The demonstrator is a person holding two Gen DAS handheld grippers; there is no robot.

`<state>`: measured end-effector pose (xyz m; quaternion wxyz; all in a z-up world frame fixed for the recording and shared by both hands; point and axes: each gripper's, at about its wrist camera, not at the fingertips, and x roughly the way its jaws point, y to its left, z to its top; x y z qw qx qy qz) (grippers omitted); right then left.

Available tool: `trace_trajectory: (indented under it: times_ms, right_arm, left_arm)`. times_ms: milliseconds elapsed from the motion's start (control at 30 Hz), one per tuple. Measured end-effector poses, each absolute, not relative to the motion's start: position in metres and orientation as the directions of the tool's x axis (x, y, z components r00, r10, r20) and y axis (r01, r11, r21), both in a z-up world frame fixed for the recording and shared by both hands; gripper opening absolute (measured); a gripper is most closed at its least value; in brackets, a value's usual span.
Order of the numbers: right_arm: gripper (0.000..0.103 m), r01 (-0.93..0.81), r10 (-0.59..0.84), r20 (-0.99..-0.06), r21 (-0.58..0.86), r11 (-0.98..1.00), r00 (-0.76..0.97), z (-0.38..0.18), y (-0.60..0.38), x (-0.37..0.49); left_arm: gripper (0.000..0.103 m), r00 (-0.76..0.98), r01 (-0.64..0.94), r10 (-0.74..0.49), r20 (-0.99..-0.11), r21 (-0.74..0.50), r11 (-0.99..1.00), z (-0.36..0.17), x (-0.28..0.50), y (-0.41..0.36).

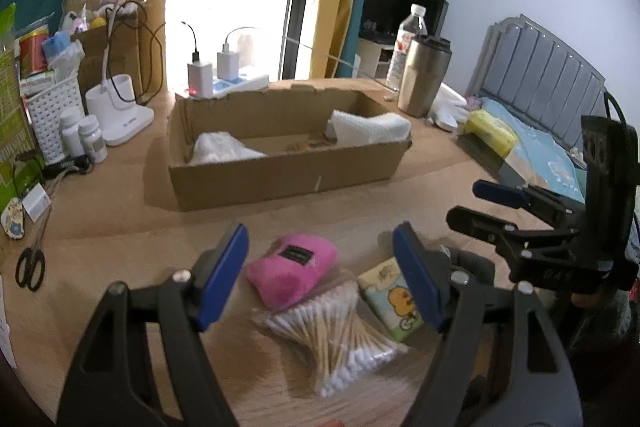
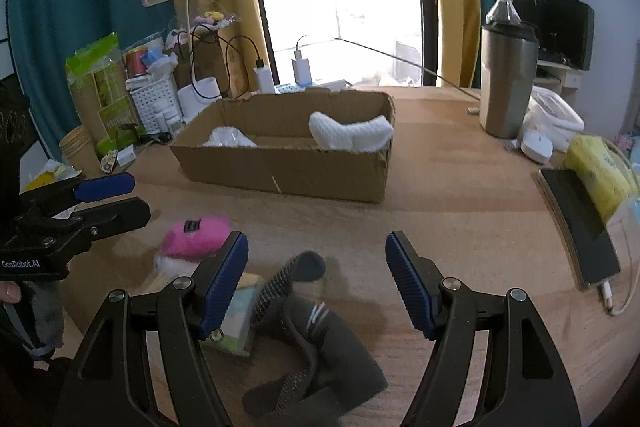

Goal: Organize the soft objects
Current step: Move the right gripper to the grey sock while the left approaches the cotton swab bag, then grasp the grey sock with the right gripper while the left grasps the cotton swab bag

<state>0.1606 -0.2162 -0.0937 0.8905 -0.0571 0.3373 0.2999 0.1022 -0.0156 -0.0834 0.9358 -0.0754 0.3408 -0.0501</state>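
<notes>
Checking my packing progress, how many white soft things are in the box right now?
2: a white cloth at the box right end, a white bundle at its left end. Others may lie hidden behind the wall.

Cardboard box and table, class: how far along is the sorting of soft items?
Done: two white soft items lie in the cardboard box. In hand: nothing; the left hand-held gripper and right hand-held gripper are open. Left on the table: pink plush, cotton swabs, tissue pack, dark socks.
</notes>
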Motion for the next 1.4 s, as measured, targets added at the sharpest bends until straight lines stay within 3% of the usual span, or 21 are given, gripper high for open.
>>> trace_trajectory:
  times_ms: [700,1200,1400]
  right_arm:
    - [0.073,-0.594,0.487,-0.701,0.113,0.797,0.521,-0.139,-0.233,0.148]
    - [0.037,-0.611,0.497,-0.700,0.109,0.784,0.513,-0.148,-0.232,0.144]
    - [0.034,-0.604,0.502,-0.679,0.107,0.790,0.536,-0.141,-0.237,0.147]
  left_arm:
    - [0.076,0.644,0.007,-0.105,-0.758,-0.132,0.991,-0.132,0.107,-0.042]
    - [0.076,0.610,-0.027,-0.049,-0.791,-0.082,0.996,-0.143,0.106,-0.040]
    - [0.071,0.608,-0.012,-0.054,-0.792,-0.077,0.997,-0.144,0.105,-0.040]
